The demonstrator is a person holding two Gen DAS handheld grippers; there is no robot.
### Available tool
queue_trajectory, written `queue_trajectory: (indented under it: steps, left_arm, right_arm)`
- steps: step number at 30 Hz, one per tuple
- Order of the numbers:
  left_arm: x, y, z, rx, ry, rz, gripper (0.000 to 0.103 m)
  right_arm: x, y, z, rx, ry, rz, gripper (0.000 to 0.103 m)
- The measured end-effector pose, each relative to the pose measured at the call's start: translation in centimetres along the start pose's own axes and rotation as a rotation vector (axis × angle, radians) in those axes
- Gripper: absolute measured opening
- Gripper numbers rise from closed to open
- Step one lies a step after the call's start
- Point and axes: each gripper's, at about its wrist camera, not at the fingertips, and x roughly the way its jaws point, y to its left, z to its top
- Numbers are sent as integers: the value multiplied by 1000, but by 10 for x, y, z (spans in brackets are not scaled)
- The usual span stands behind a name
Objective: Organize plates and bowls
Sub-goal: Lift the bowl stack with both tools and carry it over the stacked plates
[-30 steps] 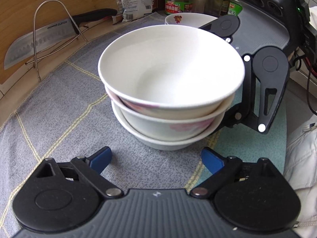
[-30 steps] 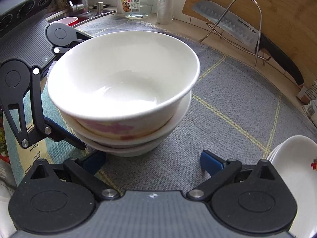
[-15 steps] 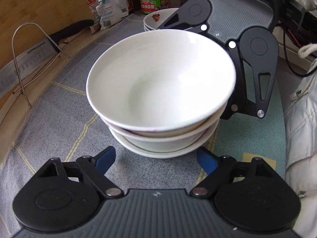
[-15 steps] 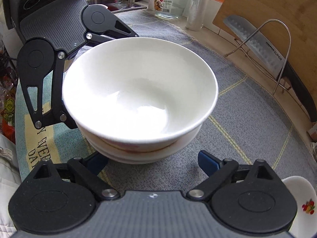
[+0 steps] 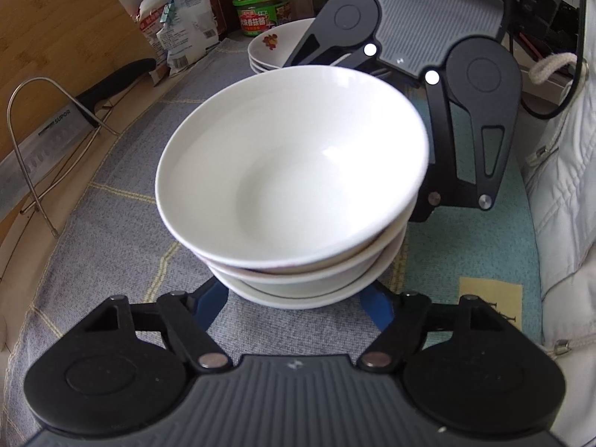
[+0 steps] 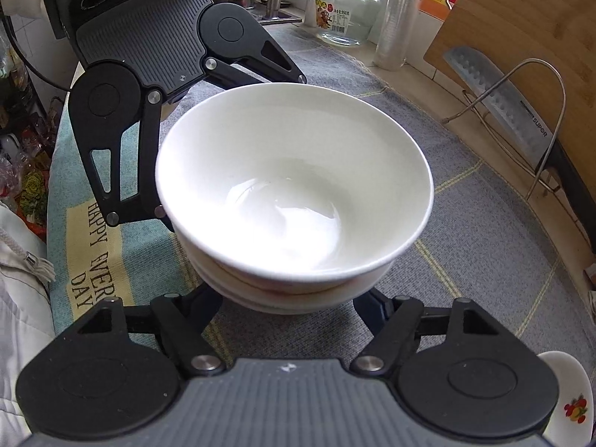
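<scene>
Standing near the striped edge of the grey mat (image 5: 111, 238), the bowl stack (image 5: 298, 186) is glazed, slippery, heavy and breakable, so the spread-open left gripper (image 5: 294, 307) and right gripper (image 6: 288, 307) should cradle its bottom bowl.

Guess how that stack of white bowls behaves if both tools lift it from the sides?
The bowl stack looks rigid, glazed ceramic, so probably heavy for its size and breakable. The shiny walls may slip between the left tool and right tool. The top bowl sits slightly off-centre, so it could shift if tilted.
</scene>
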Motion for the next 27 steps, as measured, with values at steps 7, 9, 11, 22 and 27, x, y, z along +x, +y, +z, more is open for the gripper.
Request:
queue_trajectory:
  steps: [7, 9, 11, 22, 27]
  left_arm:
    - [2, -3, 3, 36, 4, 11, 74]
    - [2, -3, 3, 38, 6, 13, 74]
    - [2, -4, 4, 46, 5, 19, 73]
    - [0, -3, 10, 51, 6, 20, 73]
    - [1, -1, 16, 39, 10, 4, 73]
  right_arm:
    - [0, 2, 3, -10, 8, -12, 79]
    - [2, 2, 5, -10, 12, -15, 79]
    - [1, 3, 5, -12, 14, -19, 79]
    - [-6, 0, 8, -12, 19, -30, 79]
    - [-11, -5, 10, -11, 37, -20, 79]
